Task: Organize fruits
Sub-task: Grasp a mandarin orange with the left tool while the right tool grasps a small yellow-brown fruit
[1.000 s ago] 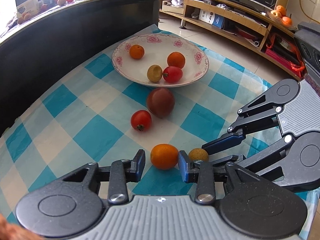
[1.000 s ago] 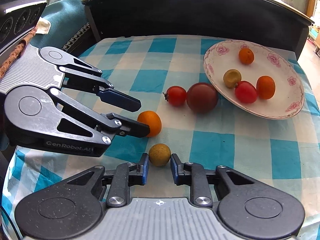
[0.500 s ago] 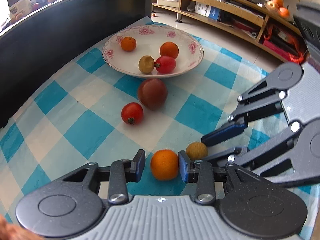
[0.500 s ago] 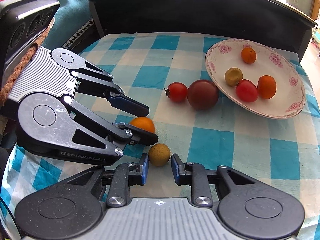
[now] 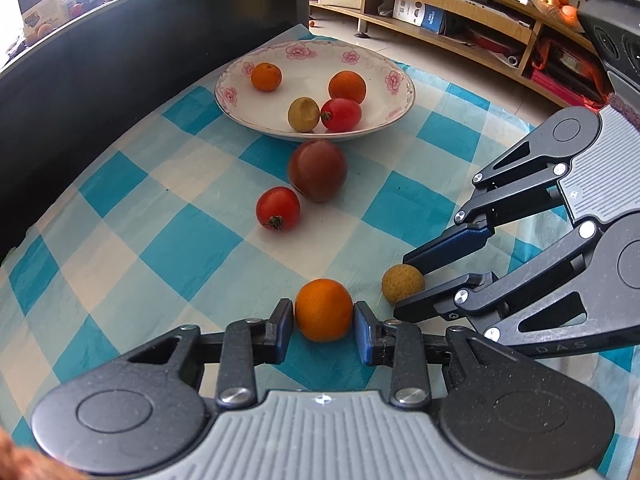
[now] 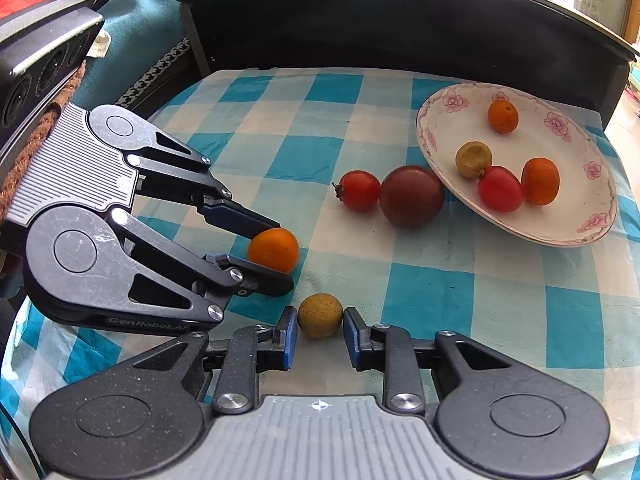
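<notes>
My left gripper [image 5: 324, 322] is shut on a small orange fruit [image 5: 324, 309] on the checked cloth; both pads touch it. It shows in the right wrist view too [image 6: 274, 249]. My right gripper [image 6: 319, 330] has closed in around a small tan round fruit [image 6: 320, 315], its pads at or almost at the fruit's sides; that fruit also shows in the left wrist view [image 5: 402, 282]. A red tomato [image 5: 278, 208] and a dark purple-red fruit [image 5: 318, 175] lie ahead. A flowered white plate [image 5: 394, 114] holds several small fruits.
A black curved wall [image 5: 120, 60] borders the cloth at the left and far side. Wooden shelves [image 5: 460, 12] stand beyond the table. The two grippers sit close side by side near the cloth's front edge.
Both grippers moved forward onto their fruits and closed in: the left jaws now clamp the orange fruit, the right jaws have narrowed around the tan fruit.
</notes>
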Available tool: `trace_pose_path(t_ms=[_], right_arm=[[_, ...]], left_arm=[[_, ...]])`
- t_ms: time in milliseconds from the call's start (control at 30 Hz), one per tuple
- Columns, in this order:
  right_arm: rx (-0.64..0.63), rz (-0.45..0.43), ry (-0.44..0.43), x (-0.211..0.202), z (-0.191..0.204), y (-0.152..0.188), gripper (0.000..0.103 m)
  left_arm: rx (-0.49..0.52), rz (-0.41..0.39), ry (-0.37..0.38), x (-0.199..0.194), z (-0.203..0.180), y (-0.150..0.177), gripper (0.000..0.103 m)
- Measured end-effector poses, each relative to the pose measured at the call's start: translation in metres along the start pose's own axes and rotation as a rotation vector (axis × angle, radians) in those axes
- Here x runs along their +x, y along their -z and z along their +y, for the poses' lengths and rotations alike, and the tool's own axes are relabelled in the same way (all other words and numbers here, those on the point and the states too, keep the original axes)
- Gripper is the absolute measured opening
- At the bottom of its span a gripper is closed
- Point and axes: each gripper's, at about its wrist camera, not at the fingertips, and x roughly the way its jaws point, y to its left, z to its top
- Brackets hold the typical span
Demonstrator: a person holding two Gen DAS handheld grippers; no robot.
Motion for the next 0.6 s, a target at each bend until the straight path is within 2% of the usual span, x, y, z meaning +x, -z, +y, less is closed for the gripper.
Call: trace_pose_path(t_ms=[600], right_arm=[[0.009, -0.011, 0.031, -0.0032, -0.0006, -0.0024, 0.02]], left_arm=[[-0.005, -0.004, -0.013, -0.0041, -0.0009, -0.0036, 0.039]])
